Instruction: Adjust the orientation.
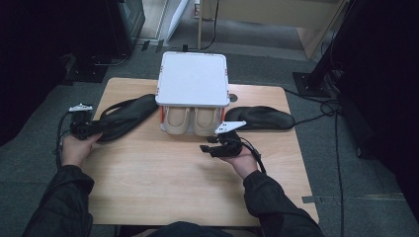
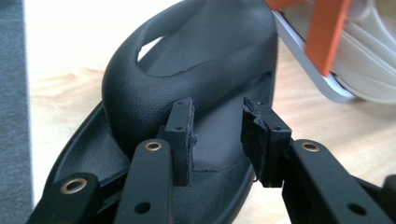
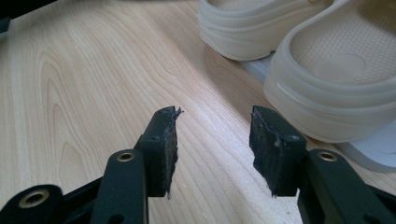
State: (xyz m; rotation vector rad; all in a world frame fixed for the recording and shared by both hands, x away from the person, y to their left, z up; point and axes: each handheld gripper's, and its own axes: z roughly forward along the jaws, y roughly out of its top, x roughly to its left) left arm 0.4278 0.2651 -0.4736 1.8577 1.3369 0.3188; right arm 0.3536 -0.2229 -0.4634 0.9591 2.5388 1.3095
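Slipper (image 2: 187, 70), black, lying at the table's (image 1: 163, 177) left with its long axis slanting toward the rack (image 1: 192, 79), is being approached heel-first by the open, empty left gripper (image 2: 217, 135), while the right gripper (image 3: 215, 149) is being held open.

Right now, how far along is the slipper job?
Done: two beige slippers sit on the white rack's lower shelf. In hand: left gripper open over the left black slipper, not clamped. Left: both black slippers, including the right one; right gripper open, empty.
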